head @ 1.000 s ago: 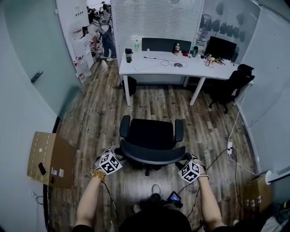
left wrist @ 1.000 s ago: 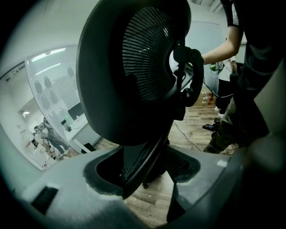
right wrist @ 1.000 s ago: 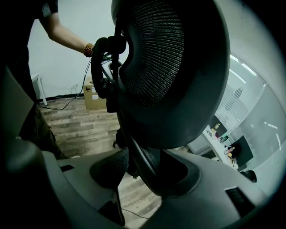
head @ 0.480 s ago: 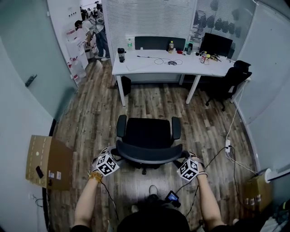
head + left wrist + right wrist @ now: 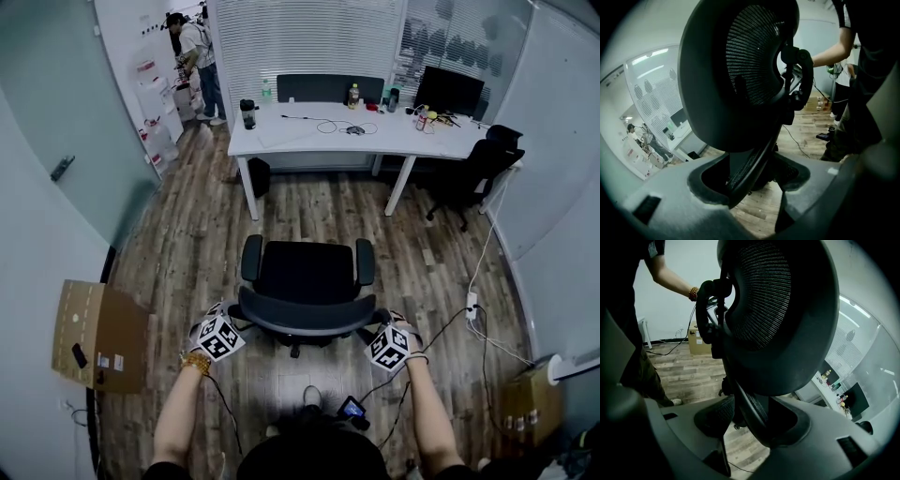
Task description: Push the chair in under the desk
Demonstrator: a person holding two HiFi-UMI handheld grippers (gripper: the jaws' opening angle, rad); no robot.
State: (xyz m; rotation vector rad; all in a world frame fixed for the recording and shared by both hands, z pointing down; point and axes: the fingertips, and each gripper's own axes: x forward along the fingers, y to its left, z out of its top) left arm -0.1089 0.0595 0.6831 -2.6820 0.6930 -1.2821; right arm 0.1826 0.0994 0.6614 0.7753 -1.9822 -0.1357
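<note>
A black mesh office chair (image 5: 309, 277) stands on the wood floor, facing the white desk (image 5: 281, 139) with a stretch of floor between them. My left gripper (image 5: 236, 317) is clamped on the left edge of the backrest (image 5: 305, 322), and my right gripper (image 5: 375, 326) on its right edge. In the left gripper view the backrest frame (image 5: 740, 84) runs down between the jaws of the left gripper (image 5: 750, 180). In the right gripper view the backrest (image 5: 783, 319) likewise sits between the jaws of the right gripper (image 5: 750, 423).
A cardboard box (image 5: 98, 333) lies at the left wall. A second black chair (image 5: 478, 173) stands at the desk's right end. Cables (image 5: 469, 314) trail on the floor at right, and a small device (image 5: 352, 408) lies by my feet. A person (image 5: 192, 47) stands far back left.
Both grippers keep their hold on the backrest. The view has shifted slightly, and the chair sits a little higher in it. The person in the background has moved further back.
</note>
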